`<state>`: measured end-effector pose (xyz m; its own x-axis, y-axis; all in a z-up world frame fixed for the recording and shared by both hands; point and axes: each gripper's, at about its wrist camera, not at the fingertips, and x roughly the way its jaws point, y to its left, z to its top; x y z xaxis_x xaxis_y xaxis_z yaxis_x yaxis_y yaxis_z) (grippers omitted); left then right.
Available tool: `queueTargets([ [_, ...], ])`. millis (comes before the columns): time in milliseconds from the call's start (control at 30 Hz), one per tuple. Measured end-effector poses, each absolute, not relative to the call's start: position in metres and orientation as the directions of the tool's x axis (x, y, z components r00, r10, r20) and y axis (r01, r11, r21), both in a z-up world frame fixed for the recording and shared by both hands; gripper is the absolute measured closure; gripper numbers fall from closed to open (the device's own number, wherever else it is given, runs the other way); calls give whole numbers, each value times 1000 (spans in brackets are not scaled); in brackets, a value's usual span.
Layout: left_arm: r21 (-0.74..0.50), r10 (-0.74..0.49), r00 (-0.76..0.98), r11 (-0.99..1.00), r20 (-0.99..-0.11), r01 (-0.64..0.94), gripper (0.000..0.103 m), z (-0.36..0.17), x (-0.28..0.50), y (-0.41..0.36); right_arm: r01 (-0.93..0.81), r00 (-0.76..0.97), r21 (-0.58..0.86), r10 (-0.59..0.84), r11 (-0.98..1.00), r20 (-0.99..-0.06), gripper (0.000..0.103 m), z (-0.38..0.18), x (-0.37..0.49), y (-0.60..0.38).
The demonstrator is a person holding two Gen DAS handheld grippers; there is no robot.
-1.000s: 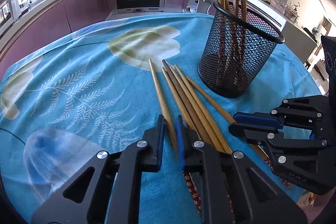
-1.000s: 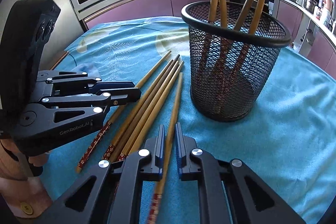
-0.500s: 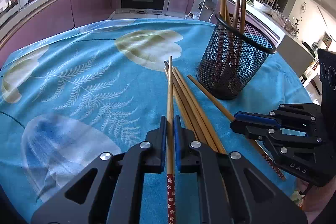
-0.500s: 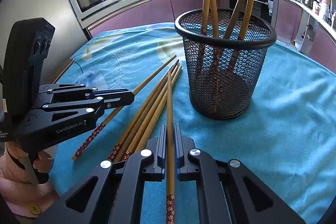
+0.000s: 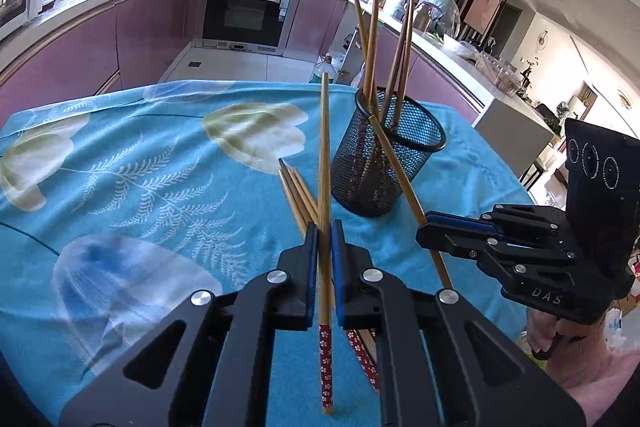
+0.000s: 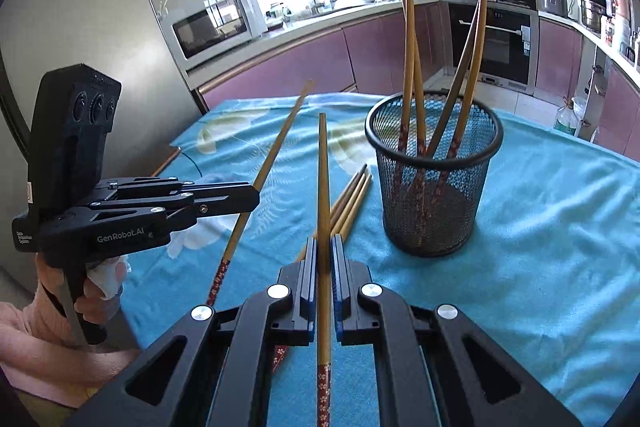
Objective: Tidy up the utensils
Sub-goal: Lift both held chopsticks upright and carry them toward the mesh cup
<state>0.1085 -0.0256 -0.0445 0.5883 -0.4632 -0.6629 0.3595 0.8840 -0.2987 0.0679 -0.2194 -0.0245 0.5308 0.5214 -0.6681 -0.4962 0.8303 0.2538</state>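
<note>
Nearest each camera, the left gripper (image 5: pixel 324 239) and right gripper (image 6: pixel 324 255) each clench one chopstick (image 5: pixel 325 163), lifted clear of the table (image 5: pixel 120 155). Beyond, loose chopsticks (image 6: pixel 352 199) lie beside the mesh holder (image 6: pixel 434 187). Next, I judge: tip each into the holder.

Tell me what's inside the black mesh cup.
Four chopsticks stand in the mesh cup, patterned red ends down, tips leaning out above the rim. The mesh darkens the bottom, so anything smaller can't be told.
</note>
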Motion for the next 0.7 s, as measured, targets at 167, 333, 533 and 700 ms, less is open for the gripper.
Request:
queueTargets([
  [167, -314, -507, 605, 860, -614, 403, 96, -22, 96, -23, -492, 566, 262, 534, 830, -628, 97, -11, 65, -228],
  [333, -312, -534, 622, 844, -572, 436, 96, -5, 86, -20, -482, 598, 271, 539, 833, -593, 97, 1, 63, -240],
  [533, -328, -564, 634, 825, -530, 460, 96, 11, 81, -18, -476, 632, 271, 540, 836, -556, 97, 15, 64, -249],
  [700, -322, -575, 653, 818, -494, 477, 96, 27, 84, -22, -474, 660, 268, 539, 839, -524, 97, 27, 68, -257],
])
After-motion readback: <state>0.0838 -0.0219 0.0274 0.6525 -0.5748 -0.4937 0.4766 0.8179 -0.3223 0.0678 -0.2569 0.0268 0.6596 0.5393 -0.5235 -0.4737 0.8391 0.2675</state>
